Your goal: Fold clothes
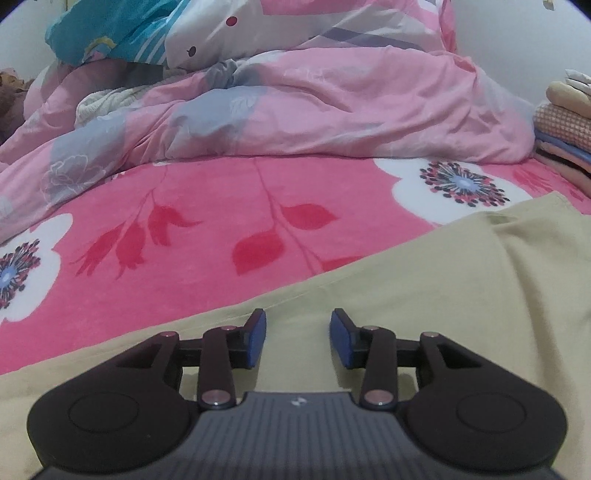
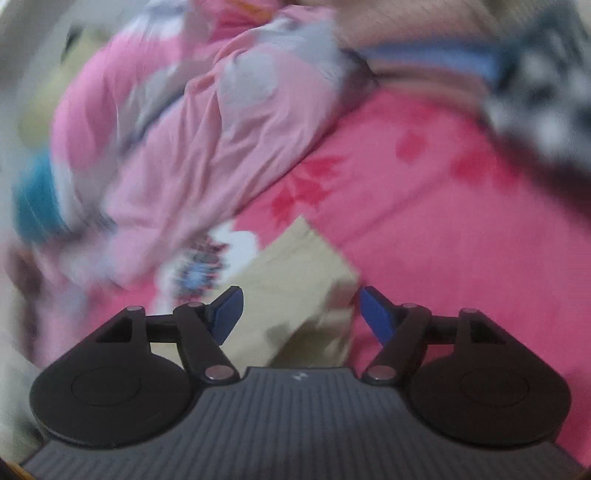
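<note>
A beige garment (image 1: 461, 280) lies flat on the pink flowered blanket (image 1: 166, 236), filling the lower right of the left wrist view. My left gripper (image 1: 297, 325) hovers low over its near edge, open, with nothing between the blue pads (image 1: 258, 336). In the blurred right wrist view a corner of the same beige garment (image 2: 299, 266) points away from me. My right gripper (image 2: 301, 301) stands wide open around that corner, its blue pads (image 2: 376, 317) apart from the cloth.
A rumpled pink duvet (image 1: 295, 110) is heaped across the back of the bed, with a teal and white pillow (image 1: 122, 33) above it. A stack of folded clothes (image 1: 565, 125) sits at the right edge. A dark patterned item (image 2: 543, 122) lies far right.
</note>
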`<state>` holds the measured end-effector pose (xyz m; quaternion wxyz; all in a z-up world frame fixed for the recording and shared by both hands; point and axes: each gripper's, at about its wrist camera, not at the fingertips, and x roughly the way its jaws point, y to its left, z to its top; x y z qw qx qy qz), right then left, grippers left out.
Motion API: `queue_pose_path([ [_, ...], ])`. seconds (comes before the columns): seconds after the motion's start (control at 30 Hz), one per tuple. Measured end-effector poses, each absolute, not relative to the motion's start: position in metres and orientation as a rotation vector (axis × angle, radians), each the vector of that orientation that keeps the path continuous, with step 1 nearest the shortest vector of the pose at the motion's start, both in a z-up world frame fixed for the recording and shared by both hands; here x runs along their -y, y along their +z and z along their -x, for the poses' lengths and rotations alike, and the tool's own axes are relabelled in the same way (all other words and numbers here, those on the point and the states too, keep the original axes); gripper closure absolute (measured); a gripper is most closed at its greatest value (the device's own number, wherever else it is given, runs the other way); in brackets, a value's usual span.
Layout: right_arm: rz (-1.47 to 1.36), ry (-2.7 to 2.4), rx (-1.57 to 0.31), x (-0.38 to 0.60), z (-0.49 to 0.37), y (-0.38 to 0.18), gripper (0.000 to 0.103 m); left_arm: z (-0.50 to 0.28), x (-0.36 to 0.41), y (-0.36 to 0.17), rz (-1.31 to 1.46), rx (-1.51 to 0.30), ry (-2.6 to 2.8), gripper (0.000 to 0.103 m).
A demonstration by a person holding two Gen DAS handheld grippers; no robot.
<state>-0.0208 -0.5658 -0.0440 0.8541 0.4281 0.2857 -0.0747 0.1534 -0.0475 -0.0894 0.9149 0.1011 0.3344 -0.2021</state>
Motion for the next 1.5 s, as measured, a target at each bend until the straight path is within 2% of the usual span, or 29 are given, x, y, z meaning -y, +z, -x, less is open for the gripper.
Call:
queue_pose_path([
  [0.17, -1.092, -0.112, -0.615, 0.569, 0.020, -0.058, 0.035, -0.151, 0.048, -0.091, -0.211, -0.667, -0.412, 0.061],
  [0.27, -1.123, -0.134, -0.618, 0.571, 0.001, -0.065, 0.043, -0.150, 0.048, -0.092, -0.206, -0.658, -0.411, 0.061],
  [0.33, -1.123, -0.155, -0.615, 0.570, -0.010, -0.069, 0.052, -0.149, 0.047, -0.092, -0.202, -0.655, -0.412, 0.061],
  [0.37, -1.124, -0.165, -0.614, 0.570, -0.015, -0.071, 0.068, -0.149, 0.047, -0.093, -0.200, -0.654, -0.412, 0.061],
  [0.4, -1.124, -0.175, -0.612, 0.570, -0.021, -0.073, 0.092, -0.149, 0.047, -0.093, -0.198, -0.653, -0.413, 0.061],
  [0.43, -1.124, -0.186, -0.611, 0.570, -0.026, -0.075, 0.099, -0.149, 0.046, -0.093, -0.197, -0.653, -0.413, 0.061],
  [0.5, -1.131, -0.132, -0.524, 0.566, -0.023, -0.068, 0.102, -0.149, 0.046, -0.093, -0.194, -0.653, -0.414, 0.061],
  [0.63, -0.976, 0.114, -0.246, 0.540, 0.022, -0.024, 0.103, -0.150, 0.045, -0.093, -0.192, -0.653, -0.415, 0.061],
  [0.7, -0.889, 0.184, -0.183, 0.528, 0.056, -0.015, 0.103, -0.150, 0.045, -0.093, -0.191, -0.653, -0.415, 0.061],
  [0.8, -0.869, 0.135, -0.289, 0.525, 0.094, -0.037, 0.102, -0.150, 0.045, -0.093, -0.191, -0.651, -0.415, 0.061],
  [0.97, -0.932, -0.105, -0.682, 0.534, 0.127, -0.093, 0.099, -0.150, 0.046, -0.093, -0.196, -0.651, -0.414, 0.060],
  [1.13, -0.836, -0.156, -0.550, 0.548, 0.138, -0.063, 0.094, -0.149, 0.046, -0.093, -0.202, -0.649, -0.412, 0.060],
  [1.23, -0.726, -0.126, -0.515, 0.549, 0.109, -0.047, 0.085, -0.148, 0.046, -0.093, -0.204, -0.648, -0.411, 0.060],
  [1.3, -0.638, -0.098, -0.524, 0.544, 0.078, -0.045, 0.079, -0.148, 0.046, -0.093, -0.204, -0.647, -0.411, 0.060],
  [1.5, -0.407, -0.052, -0.617, 0.533, 0.007, -0.061, 0.079, -0.147, 0.047, -0.093, -0.208, -0.645, -0.411, 0.060],
])
